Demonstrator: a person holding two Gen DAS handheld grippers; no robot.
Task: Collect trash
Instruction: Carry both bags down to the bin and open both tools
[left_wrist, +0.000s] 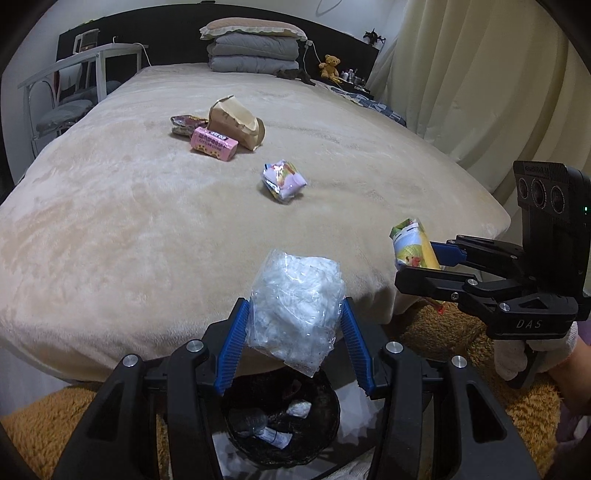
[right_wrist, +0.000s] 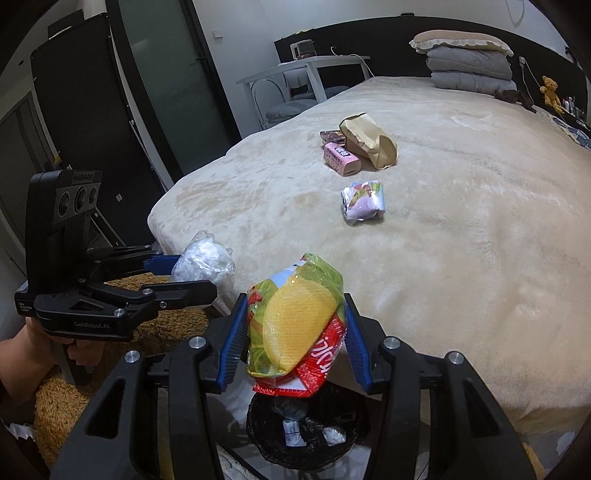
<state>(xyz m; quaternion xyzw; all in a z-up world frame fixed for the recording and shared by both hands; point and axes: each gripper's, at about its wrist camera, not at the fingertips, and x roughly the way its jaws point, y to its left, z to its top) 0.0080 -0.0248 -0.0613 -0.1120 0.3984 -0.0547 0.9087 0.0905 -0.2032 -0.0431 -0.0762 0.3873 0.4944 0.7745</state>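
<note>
My left gripper (left_wrist: 293, 325) is shut on a crumpled clear plastic bag (left_wrist: 295, 314) and holds it above a black bin (left_wrist: 282, 417) with some trash inside. My right gripper (right_wrist: 293, 328) is shut on a green, yellow and red snack bag (right_wrist: 295, 317) above the same bin (right_wrist: 306, 432). Each gripper shows in the other's view: the right one (left_wrist: 424, 264), the left one (right_wrist: 184, 275). On the beige bed lie a purple foil wrapper (left_wrist: 283, 180), a pink box (left_wrist: 213, 144), a brown paper bag (left_wrist: 236, 123) and a dark wrapper (left_wrist: 184, 124).
The bed (left_wrist: 147, 221) fills the middle. Folded grey blankets and a pillow (left_wrist: 253, 48) lie at its head, with a teddy bear (left_wrist: 330, 64) beside. A white side table (left_wrist: 92, 62) stands left. Curtains (left_wrist: 480, 92) hang right. An orange shaggy rug (right_wrist: 74, 406) covers the floor.
</note>
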